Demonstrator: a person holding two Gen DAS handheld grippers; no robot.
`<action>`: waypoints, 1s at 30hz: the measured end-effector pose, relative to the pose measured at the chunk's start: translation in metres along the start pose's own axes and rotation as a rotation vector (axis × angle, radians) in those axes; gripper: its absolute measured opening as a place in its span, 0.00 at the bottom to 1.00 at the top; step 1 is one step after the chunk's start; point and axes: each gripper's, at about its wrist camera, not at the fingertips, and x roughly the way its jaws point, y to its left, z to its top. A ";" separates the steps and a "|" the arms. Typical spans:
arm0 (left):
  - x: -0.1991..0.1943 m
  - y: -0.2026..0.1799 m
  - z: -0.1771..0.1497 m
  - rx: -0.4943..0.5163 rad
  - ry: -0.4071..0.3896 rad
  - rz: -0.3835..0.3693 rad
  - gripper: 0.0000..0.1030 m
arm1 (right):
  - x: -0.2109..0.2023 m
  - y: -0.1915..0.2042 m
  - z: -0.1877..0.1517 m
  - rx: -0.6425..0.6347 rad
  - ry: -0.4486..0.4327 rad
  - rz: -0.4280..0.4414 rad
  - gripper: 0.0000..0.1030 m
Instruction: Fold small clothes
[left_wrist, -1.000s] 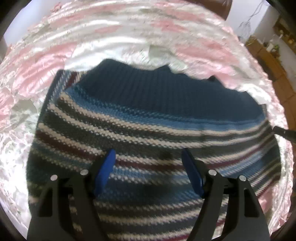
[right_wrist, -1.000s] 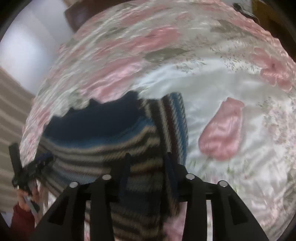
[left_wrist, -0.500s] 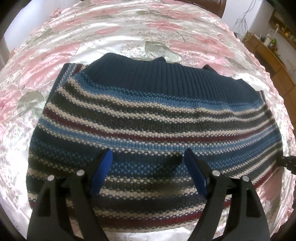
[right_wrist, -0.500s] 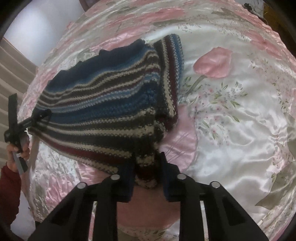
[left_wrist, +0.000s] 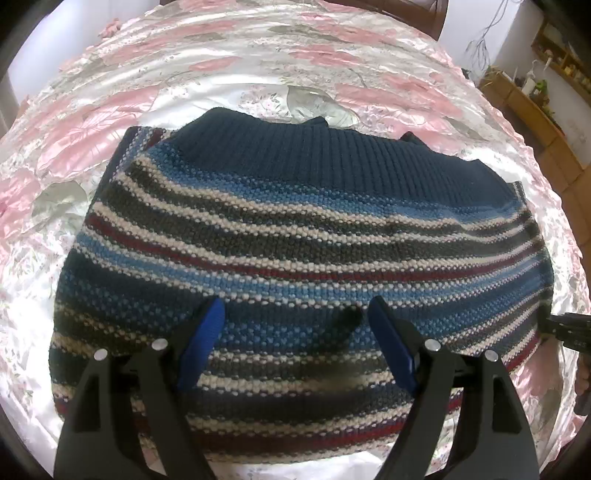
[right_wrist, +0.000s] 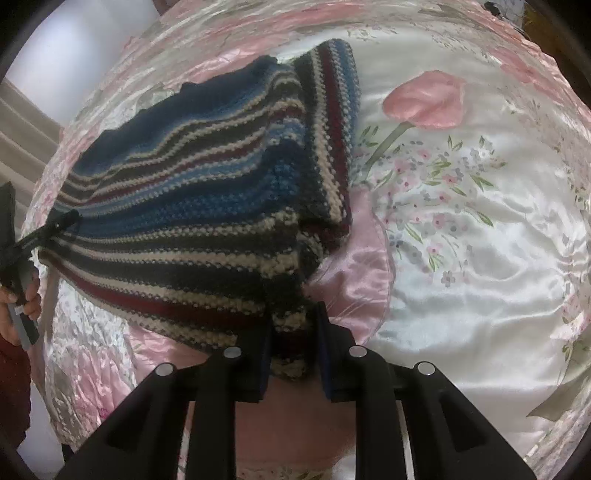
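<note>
A knitted sweater (left_wrist: 295, 229), striped in blue, white, grey and dark red with a navy ribbed band at its far edge, lies folded on the flowered satin cloth (left_wrist: 258, 85). Just above its near part my left gripper (left_wrist: 295, 306) stands open, blue pads wide apart, holding nothing. In the right wrist view my right gripper (right_wrist: 293, 325) is shut on the near corner of the sweater (right_wrist: 207, 192), which bunches between the fingers. The right gripper (left_wrist: 567, 328) shows at the sweater's right edge in the left wrist view. The left gripper (right_wrist: 66, 218) sits at the far-left edge, held by a hand (right_wrist: 22, 299).
The satin cloth (right_wrist: 461, 221) spreads wide to the right of the sweater, with a pink tulip print (right_wrist: 424, 99). A wooden shelf unit (left_wrist: 535, 107) stands beyond the bed at the right. A red sleeve (right_wrist: 11, 387) is at the lower left.
Both cameras have drawn back, so more of the sweater and cloth shows. The right gripper has stayed shut on the sweater's corner. The left gripper has stayed open.
</note>
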 end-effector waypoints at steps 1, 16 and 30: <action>0.000 0.000 0.000 0.001 -0.001 -0.001 0.77 | 0.000 0.000 0.001 0.002 -0.002 0.000 0.21; 0.000 0.000 -0.003 0.017 -0.018 -0.004 0.78 | -0.046 -0.010 0.028 0.119 -0.114 0.043 0.68; 0.002 -0.003 -0.003 0.030 -0.024 0.005 0.80 | -0.008 -0.008 0.062 0.149 -0.056 0.018 0.75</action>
